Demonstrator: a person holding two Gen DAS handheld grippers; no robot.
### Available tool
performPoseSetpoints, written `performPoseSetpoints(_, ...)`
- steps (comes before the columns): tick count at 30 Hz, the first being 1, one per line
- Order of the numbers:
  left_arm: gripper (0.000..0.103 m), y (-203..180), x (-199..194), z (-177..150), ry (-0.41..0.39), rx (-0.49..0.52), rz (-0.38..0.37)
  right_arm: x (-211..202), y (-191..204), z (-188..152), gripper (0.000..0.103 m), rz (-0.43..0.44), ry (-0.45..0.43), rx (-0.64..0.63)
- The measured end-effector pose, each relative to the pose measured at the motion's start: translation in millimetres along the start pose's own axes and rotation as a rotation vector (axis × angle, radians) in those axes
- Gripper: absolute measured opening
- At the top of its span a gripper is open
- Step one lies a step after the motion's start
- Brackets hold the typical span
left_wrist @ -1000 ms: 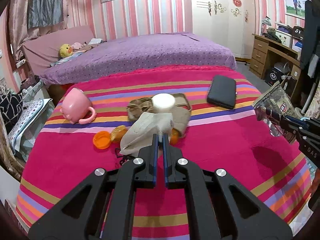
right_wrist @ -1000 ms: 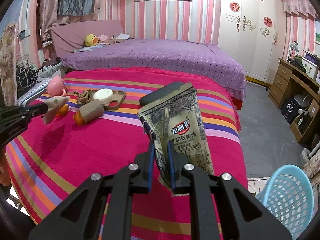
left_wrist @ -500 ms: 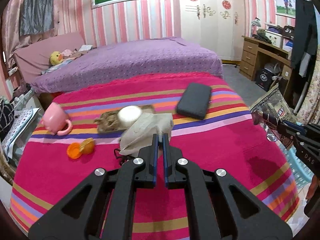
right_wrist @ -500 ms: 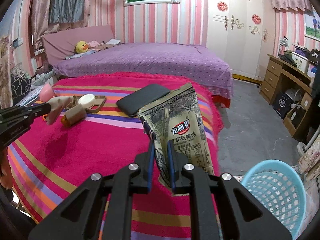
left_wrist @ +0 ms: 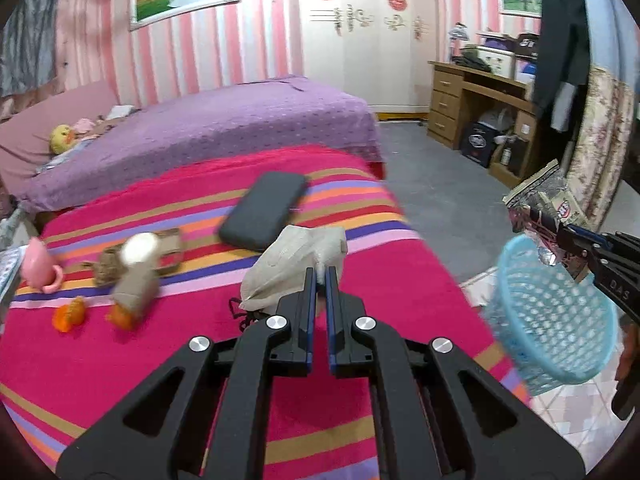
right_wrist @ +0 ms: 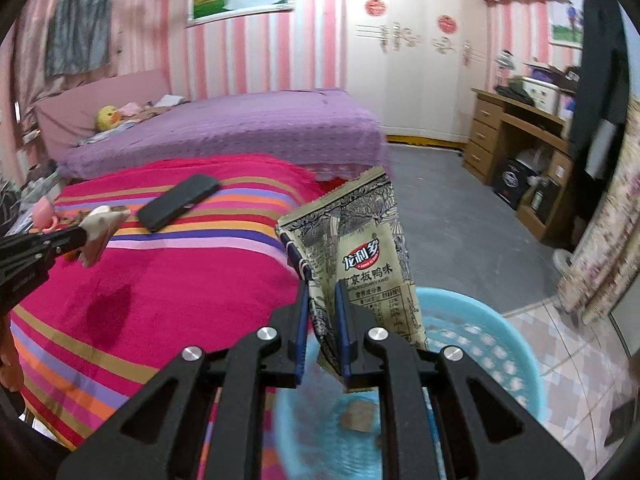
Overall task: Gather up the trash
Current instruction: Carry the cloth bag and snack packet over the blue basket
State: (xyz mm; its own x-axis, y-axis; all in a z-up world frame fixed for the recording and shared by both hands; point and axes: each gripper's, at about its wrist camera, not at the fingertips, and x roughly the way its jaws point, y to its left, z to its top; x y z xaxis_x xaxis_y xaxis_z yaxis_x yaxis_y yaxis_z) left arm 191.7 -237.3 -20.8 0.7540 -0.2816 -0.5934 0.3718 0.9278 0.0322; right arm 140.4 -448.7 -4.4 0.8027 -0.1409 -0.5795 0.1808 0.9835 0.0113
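You're carrying both pieces to the blue basket (right_wrist: 500,360): your right gripper (right_wrist: 322,304) clamps the snack wrapper (right_wrist: 360,264) above it, your left gripper (left_wrist: 318,284) pinches the crumpled tissue (left_wrist: 292,256). Next, part the right jaws over the basket, then bring the tissue across.

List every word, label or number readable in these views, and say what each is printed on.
"龙利多": red logo on the snack packet held in the right gripper.
"京板鸭味": black line under that logo; its first character is cut off by the fingers.
"DAS": white letters on the right gripper's body, partly cut off.
Nutrition table on the packet, and the red wardrobe ornaments: too small or blurred to read.
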Motion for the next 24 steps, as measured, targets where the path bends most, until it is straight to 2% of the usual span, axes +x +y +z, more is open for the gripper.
performPoseSetpoints(3,0.003,-28.2,2.6,-0.1,0.005,0.013,-0.055,-3.1,-25.0,-6.6,0.013,-0.044,0.006,0.014)
performPoseSetpoints(10,0.003,-92.9,12.4,3.7,0.010,0.058,-0.122,-2.6,-76.7,-22.9,0.013,-0.098,0.029,0.077)
performPoseSetpoints(19,0.003,-174.2,29.0,-3.6,0.043,0.110,-0.185,-4.1,-109.5,-41.1,0.013,-0.139,0.052,0.112)
performPoseSetpoints(24,0.003,-199.3,37.6,-7.3,0.072,0.114,-0.220,-4.7,-126.2,-47.0,0.013,-0.150,0.050,0.150)
